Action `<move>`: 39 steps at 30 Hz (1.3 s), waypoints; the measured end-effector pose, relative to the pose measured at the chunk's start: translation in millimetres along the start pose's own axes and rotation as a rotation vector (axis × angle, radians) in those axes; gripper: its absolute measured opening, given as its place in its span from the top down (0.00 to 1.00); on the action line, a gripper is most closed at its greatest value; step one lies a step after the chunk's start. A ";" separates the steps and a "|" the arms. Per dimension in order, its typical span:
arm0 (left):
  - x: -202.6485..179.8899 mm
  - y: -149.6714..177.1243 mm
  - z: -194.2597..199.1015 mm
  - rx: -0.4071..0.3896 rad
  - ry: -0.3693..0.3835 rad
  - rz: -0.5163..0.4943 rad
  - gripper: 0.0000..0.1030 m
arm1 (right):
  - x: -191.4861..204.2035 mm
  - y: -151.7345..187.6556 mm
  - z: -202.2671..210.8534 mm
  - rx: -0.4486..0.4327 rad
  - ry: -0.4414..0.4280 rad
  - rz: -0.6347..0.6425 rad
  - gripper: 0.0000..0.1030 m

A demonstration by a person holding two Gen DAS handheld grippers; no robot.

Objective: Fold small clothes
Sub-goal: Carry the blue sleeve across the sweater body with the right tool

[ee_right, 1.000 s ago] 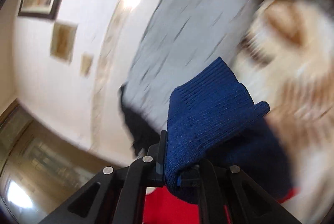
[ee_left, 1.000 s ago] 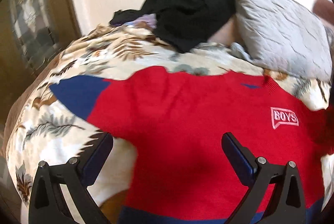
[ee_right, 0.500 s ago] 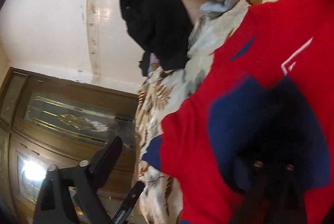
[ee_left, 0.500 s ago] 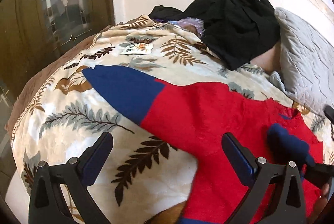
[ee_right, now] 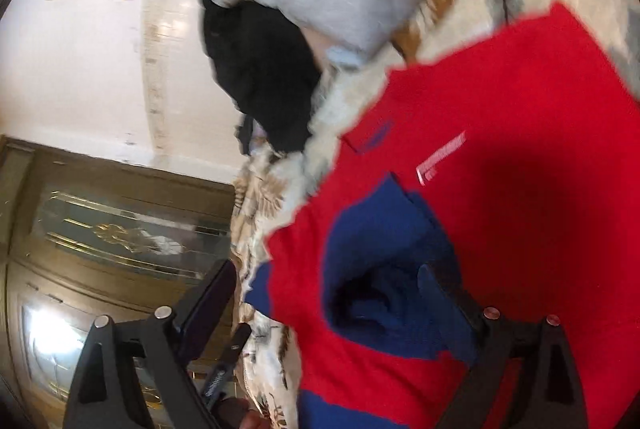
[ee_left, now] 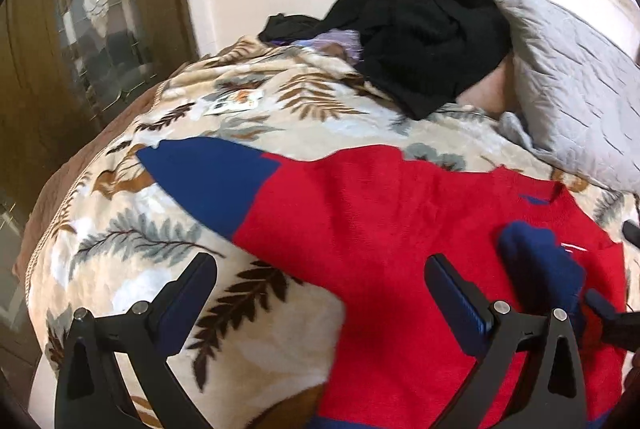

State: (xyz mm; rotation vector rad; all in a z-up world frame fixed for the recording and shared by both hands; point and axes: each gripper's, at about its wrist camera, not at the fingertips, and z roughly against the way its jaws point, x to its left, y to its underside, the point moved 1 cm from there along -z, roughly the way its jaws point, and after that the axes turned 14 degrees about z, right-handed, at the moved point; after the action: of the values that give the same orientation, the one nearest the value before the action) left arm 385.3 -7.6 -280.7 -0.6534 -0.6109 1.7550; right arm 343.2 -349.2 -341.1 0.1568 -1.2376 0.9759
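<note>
A small red sweater [ee_left: 380,221] with blue cuffs lies flat on a leaf-print blanket [ee_left: 132,261]. Its left sleeve with a blue cuff [ee_left: 208,181] stretches out to the left. The other blue cuff [ee_left: 536,265] is folded onto the chest; in the right wrist view it lies bunched [ee_right: 384,269] on the red body [ee_right: 520,117]. My left gripper [ee_left: 320,293] is open and empty above the sweater's lower left. My right gripper [ee_right: 328,293] is open, with the folded cuff loose between its fingers.
A pile of black clothes [ee_left: 424,25] and a grey quilted pillow [ee_left: 576,85] lie at the head of the bed. A dark wooden door with glass [ee_left: 72,29] stands to the left. The blanket's edge drops off at the left.
My right gripper carried the blue cuff over onto the sweater's chest and opened, letting it go. My left gripper shifted left, bringing the outstretched left sleeve into view.
</note>
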 end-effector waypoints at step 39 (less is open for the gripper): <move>196.5 -64.9 -69.0 0.198 0.129 0.579 0.00 | 9.0 31.8 37.1 0.100 0.247 0.279 0.34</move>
State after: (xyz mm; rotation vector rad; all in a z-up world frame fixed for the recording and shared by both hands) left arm 431.0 203.7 -309.7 -0.8511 -0.1540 2.2481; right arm 294.3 -346.9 -332.1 -0.0600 -0.9992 1.2596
